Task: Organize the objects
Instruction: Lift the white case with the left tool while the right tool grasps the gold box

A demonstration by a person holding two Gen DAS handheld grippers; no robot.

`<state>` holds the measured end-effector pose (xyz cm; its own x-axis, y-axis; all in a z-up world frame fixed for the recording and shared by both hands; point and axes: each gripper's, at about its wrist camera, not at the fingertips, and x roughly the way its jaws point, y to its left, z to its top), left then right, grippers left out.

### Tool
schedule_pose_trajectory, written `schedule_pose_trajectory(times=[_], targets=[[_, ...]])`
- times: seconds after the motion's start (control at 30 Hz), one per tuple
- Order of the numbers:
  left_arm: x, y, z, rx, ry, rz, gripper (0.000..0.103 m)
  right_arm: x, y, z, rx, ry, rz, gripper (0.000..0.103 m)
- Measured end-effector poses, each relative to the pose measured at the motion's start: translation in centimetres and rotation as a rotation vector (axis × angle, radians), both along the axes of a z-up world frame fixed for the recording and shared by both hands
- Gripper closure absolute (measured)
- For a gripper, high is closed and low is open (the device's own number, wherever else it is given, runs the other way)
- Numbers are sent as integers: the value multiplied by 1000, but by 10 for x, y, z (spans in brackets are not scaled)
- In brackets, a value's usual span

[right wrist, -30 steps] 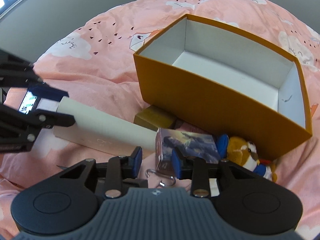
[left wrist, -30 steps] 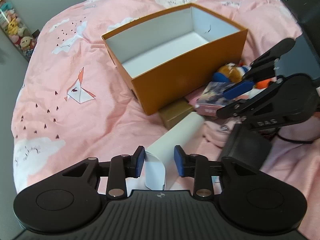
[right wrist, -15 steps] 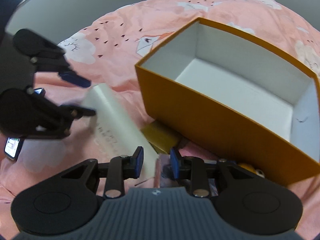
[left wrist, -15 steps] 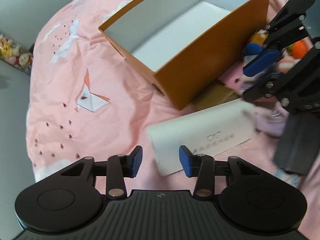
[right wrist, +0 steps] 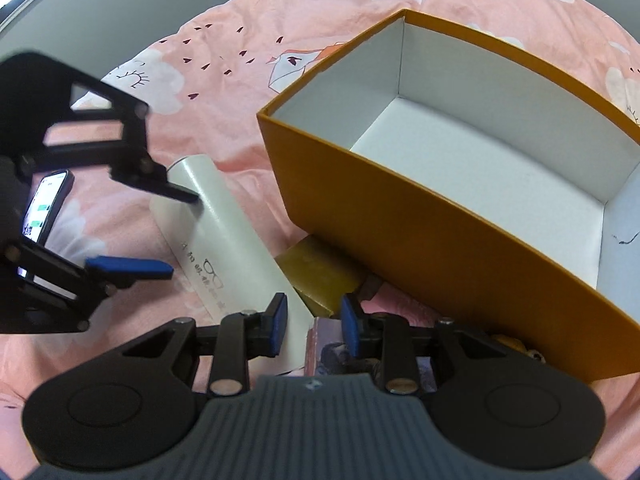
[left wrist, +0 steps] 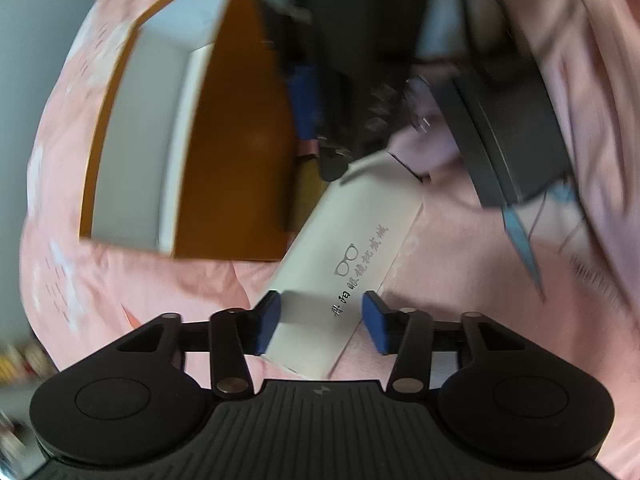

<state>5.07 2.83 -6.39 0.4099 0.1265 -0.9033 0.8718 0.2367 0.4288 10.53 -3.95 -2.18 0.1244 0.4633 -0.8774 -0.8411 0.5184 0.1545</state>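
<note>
A long white glasses case (left wrist: 352, 248) lies on the pink bedding beside the orange box (left wrist: 240, 128). My left gripper (left wrist: 322, 322) is open, its blue pads on either side of the case's near end; the right pad stands apart from it. In the right wrist view the same case (right wrist: 228, 240) runs from the left gripper (right wrist: 176, 236) to my right gripper (right wrist: 313, 322), which is open above the case's other end and a picture card box (right wrist: 326, 350). The orange box (right wrist: 460, 216) is open and white inside.
A small gold box (right wrist: 320, 276) sits against the orange box's front wall. A plush toy (right wrist: 516, 350) peeks out at the right under the box wall. A phone (right wrist: 44, 208) is mounted on the left gripper. Pink bedding (right wrist: 224, 56) lies all around.
My left gripper has swung round and come down over the white case's end, pads now astride it. My right gripper has moved closer to the case's other end. The left view is blurred with motion.
</note>
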Motion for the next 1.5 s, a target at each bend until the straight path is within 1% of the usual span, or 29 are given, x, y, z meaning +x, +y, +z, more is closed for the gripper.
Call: schedule_pose_trajectory(times=[0.03,0.1,0.17,0.23,0.37,0.5,0.63,0.8,0.93,1.07,1.17,1.33,1.4,1.47,1.5], targets=[[-3,-2,-6,34,-12,-50,40,0,0,0,2,2,4,69],[-12,-6,-19,112,-48,-173,40,1,0,-1,6,6,14,64],[-20,-8,-30,173,-63,-279,37,3,1,-3,5,11,18,64],[-22,-10,-38,201,-57,-326,34,5,0,-4,6,21,24,64],[-12,-15,-49,215,-13,-358,28,10,1,-11,9,46,27,64],[-4,-18,-61,219,13,-375,26,13,3,-17,14,66,38,64],[-4,-20,-74,219,-5,-395,29,17,-1,-20,11,77,19,64],[0,-17,-75,188,-32,-359,30,20,-5,-19,18,82,1,64],[7,-14,-64,143,-46,-252,30,21,-7,-11,21,70,-12,64],[17,-8,-45,79,-21,-96,30,21,-14,0,36,51,-39,64],[30,-1,-27,0,6,77,30,21,-14,5,40,50,-51,64],[63,24,-5,-161,87,442,30,19,-4,-1,25,91,-52,64],[76,37,-2,-214,114,575,30,19,4,-5,2,116,-79,54],[87,49,-3,-247,144,692,30,18,9,-10,-15,142,-105,49],[92,56,-5,-268,161,750,30,18,13,-13,-25,157,-121,45]])
